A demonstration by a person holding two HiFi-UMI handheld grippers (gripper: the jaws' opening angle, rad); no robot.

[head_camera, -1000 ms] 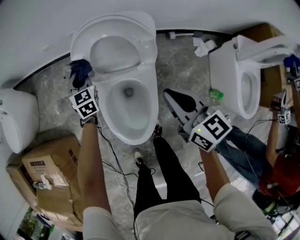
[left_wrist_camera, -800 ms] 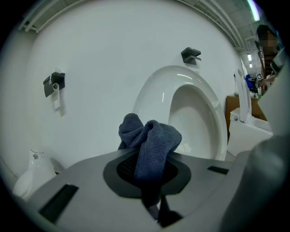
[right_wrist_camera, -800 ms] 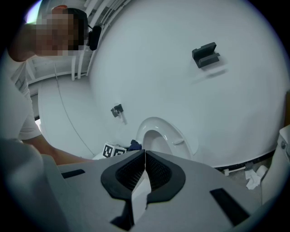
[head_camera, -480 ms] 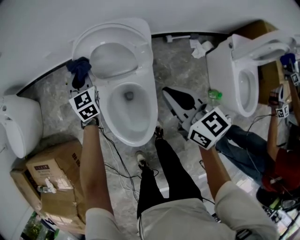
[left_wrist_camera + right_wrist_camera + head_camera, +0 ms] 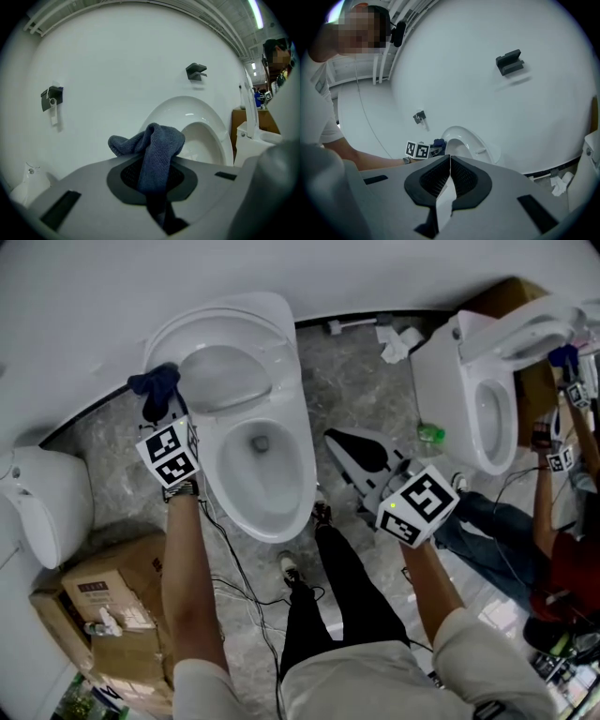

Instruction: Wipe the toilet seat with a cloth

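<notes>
The white toilet point(image 5: 267, 498) stands open, its seat and lid point(image 5: 230, 348) raised against the wall. My left gripper point(image 5: 156, 401) is shut on a dark blue cloth point(image 5: 153, 382) at the left edge of the raised seat; I cannot tell whether the cloth touches it. In the left gripper view the cloth point(image 5: 157, 150) bulges out of the left gripper point(image 5: 152, 176), with the seat ring point(image 5: 213, 133) just to its right. My right gripper point(image 5: 359, 448) hovers to the right of the bowl, shut and holding nothing. In its own view the right gripper point(image 5: 450, 176) points towards the seat point(image 5: 464, 140).
A second toilet point(image 5: 469, 399) stands at the right, where another person point(image 5: 562, 549) works with grippers. A third toilet point(image 5: 37, 498) and cardboard boxes point(image 5: 103, 601) are at the left. Cables point(image 5: 234, 582), a green bottle point(image 5: 431, 433) and crumpled paper point(image 5: 394, 338) lie on the floor.
My left gripper has risen with the cloth along the left edge of the raised seat. The right gripper has stayed in place, still shut.
</notes>
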